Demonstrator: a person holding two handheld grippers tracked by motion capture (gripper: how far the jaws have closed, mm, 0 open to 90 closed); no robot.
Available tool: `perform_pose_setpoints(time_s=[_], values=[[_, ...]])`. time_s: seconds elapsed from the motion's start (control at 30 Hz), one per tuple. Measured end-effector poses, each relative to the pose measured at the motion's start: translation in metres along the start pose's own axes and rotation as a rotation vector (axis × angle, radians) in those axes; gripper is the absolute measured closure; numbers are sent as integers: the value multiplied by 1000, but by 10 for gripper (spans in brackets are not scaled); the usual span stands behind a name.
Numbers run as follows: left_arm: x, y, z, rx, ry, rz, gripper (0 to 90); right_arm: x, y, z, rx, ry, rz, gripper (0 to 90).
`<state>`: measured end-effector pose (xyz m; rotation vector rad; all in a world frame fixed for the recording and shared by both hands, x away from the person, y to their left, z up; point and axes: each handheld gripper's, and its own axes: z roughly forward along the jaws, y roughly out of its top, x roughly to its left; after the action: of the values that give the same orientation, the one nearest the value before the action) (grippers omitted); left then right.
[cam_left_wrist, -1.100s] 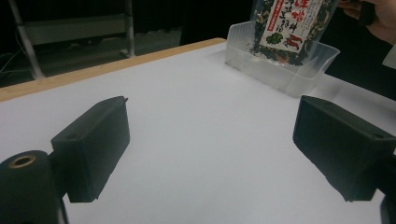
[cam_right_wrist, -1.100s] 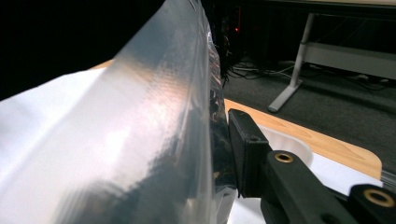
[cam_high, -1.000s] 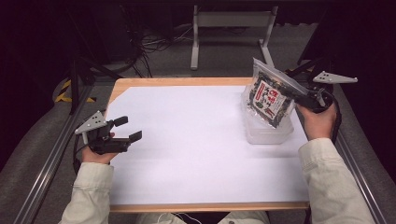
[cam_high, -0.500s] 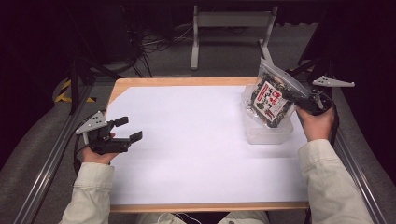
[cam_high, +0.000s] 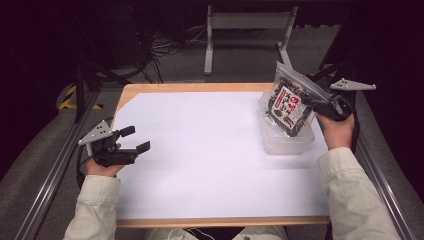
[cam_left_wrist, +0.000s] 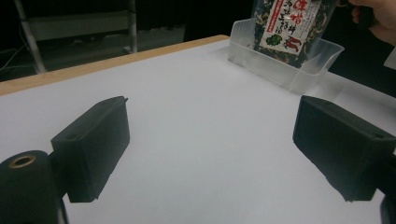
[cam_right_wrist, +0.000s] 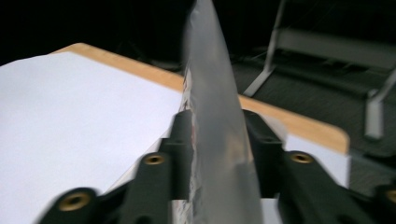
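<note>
Right gripper, high view, at 2 o'clock on the surface: jaws just opened a little, with the upper edge of the snack pouch between them. In the right gripper view the pouch's clear film stands edge-on between the two black jaws, which lie close against it on both sides; whether the pads still press on it cannot be told.

The pouch, dark contents with a red-and-white label, stands tilted, its lower end inside the clear plastic tray at 3 o'clock near the surface's right edge. The left gripper view shows the pouch leaning in the tray at 1 o'clock, with the right hand just beside it at the frame's corner.

Left gripper, at 9 o'clock on the surface: jaws set wide apart, nothing between them, well away from the tray. The left hand holds it just over the white sheet; a pale wooden border runs along the far edge.
</note>
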<state>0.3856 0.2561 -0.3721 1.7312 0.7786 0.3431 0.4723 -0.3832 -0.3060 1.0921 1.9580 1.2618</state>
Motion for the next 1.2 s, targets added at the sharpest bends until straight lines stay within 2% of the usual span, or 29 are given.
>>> perform_pose_setpoints(time_s=[0.03,0.07,0.1,0.13,0.2,0.4,0.57,0.73,0.8,0.87,0.93,0.97,1.03,1.07,1.13,1.2], values=[[0,-1,1,17,2,0,118,0,1,-2,-30,-8,-7,550],[0,-1,1,17,2,0,118,0,1,-2,-30,-8,-7,550],[0,-2,3,21,0,3,118,0,2,-3,-42,-34,-26,466],[0,-2,3,21,0,3,118,0,2,-3,-42,-34,-26,466],[-1,-3,3,30,-1,5,118,-1,2,-5,-59,-45,-13,370],[-1,-7,4,40,3,-3,118,2,4,-12,-110,-34,-7,281],[-4,-10,7,50,-1,-1,118,6,8,-20,-142,-41,-36,191],[-7,-12,8,57,-4,6,118,10,16,-35,-181,-36,-55,169],[-9,-17,9,42,6,13,118,15,21,-44,-205,-15,-83,172],[-10,-19,10,39,12,20,118,18,23,-48,-215,-3,-86,172],[-11,-26,9,18,26,11,119,28,26,-56,-236,42,-97,172],[-11,-26,9,18,26,11,120,28,26,-56,-236,42,-97,172],[-11,-29,6,-1,32,5,120,36,27,-60,-243,75,-113,166],[-11,-31,5,-7,32,2,119,45,27,-64,-254,103,-125,161],[-11,-33,3,-23,39,-1,120,50,27,-66,-261,116,-128,160],[-11,-34,0,-20,38,-5,119,62,26,-71,-285,161,-136,155]])
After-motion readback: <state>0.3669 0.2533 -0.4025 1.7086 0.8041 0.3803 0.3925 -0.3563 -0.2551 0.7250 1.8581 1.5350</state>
